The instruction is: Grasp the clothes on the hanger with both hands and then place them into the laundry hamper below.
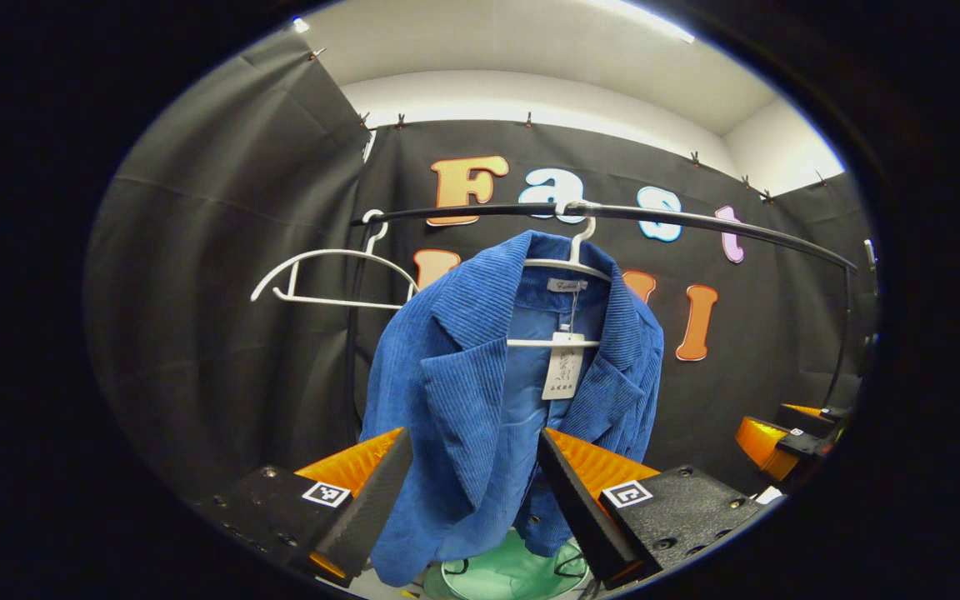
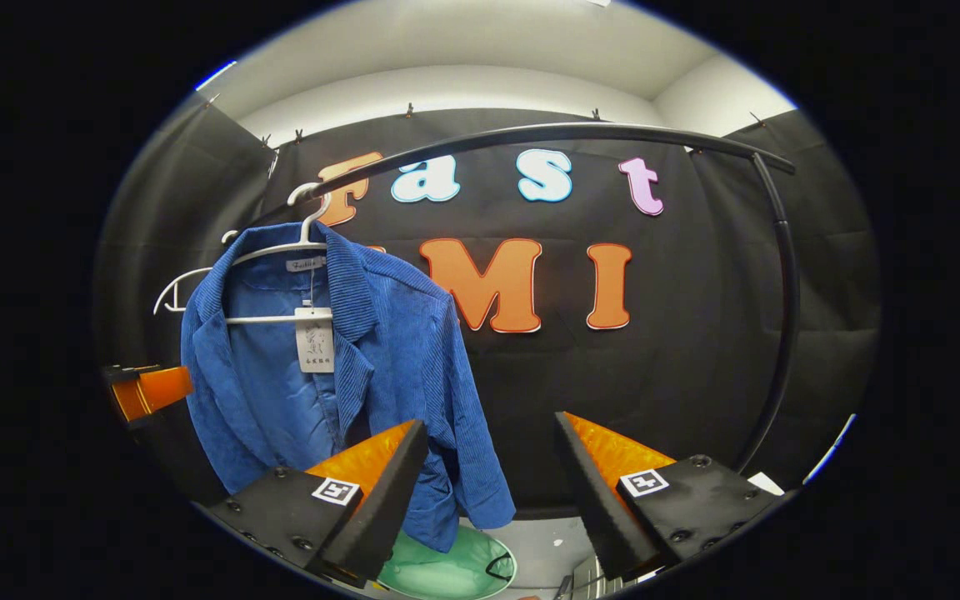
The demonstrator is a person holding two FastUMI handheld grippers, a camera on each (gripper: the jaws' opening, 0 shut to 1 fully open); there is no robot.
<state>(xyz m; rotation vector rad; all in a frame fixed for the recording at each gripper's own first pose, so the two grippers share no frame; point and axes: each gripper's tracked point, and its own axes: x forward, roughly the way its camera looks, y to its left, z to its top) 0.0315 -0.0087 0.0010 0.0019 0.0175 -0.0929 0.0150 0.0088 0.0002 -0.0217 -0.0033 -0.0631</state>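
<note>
A black rail [image 1: 697, 221] is arching across the booth at head height, and it is carrying everything else, which is why the work is hanging in the air rather than lying on a surface. From about the middle of the rail, a blue jacket [image 1: 480, 400] is hanging on a white hanger [image 1: 567, 267], its front falling open and a paper tag [image 1: 562, 367] dangling at the chest, so both lapels are offering free edges to pinch. Directly below its hem, the pale green hamper [image 1: 513, 575] is sitting on the floor, placed, it seems, so that the jacket can drop straight in once it is lifted off. Toward the left end of the rail, a second white hanger [image 1: 322, 275] is hanging bare. The left gripper [image 1: 473, 487] is facing the jacket head-on with its fingers spread wide, and the lower front of the cloth is showing between them, though I cannot tell whether either finger is touching it; nothing is being pinched yet. The right gripper [image 2: 488, 483] is also gaping wide with nothing held, aimed past the jacket's right sleeve, with the jacket off to its left; I judge it needs to swing toward the sleeve before both can close.
</note>
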